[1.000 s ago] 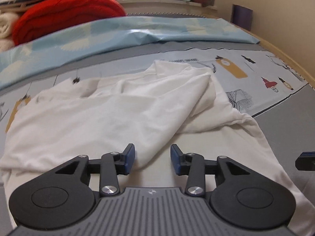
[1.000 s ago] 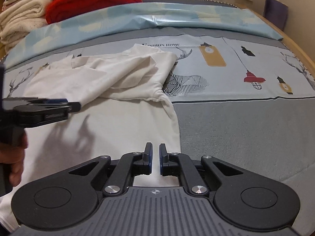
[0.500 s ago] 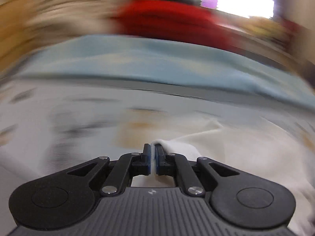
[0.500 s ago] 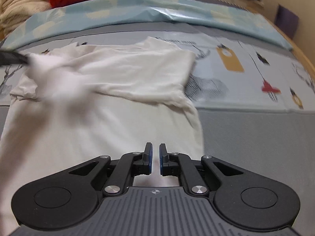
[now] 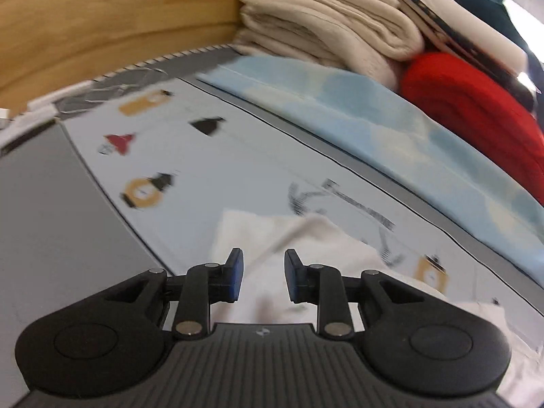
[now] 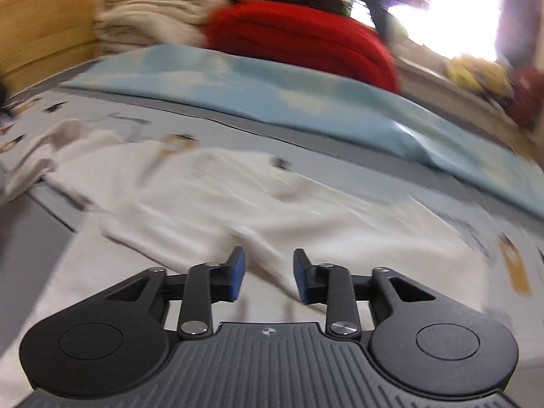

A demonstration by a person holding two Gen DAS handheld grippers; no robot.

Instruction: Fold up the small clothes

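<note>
— While both views are smeared, where does the white garment lie?

— Spread on the printed bedsheet, in front of the light blue quilt. In the right wrist view it runs wide across the frame, creased, with a loose end bunched toward the left edge. In the left wrist view only one corner of it shows, just ahead of the fingers.

— And the left gripper?

— Its jaws are opening, with a clear gap between the blue pads. A fold of the white cloth sits in line with that gap, but the pads do not press on it, so it is released.

— The right gripper?

— Also opening, pads apart. White fabric lies beneath and between them; it looks ungripped, though blur makes the contact hard to judge.

— What is behind?

— A red blanket and cream folded blankets stacked past the quilt, against a wooden panel.
</note>
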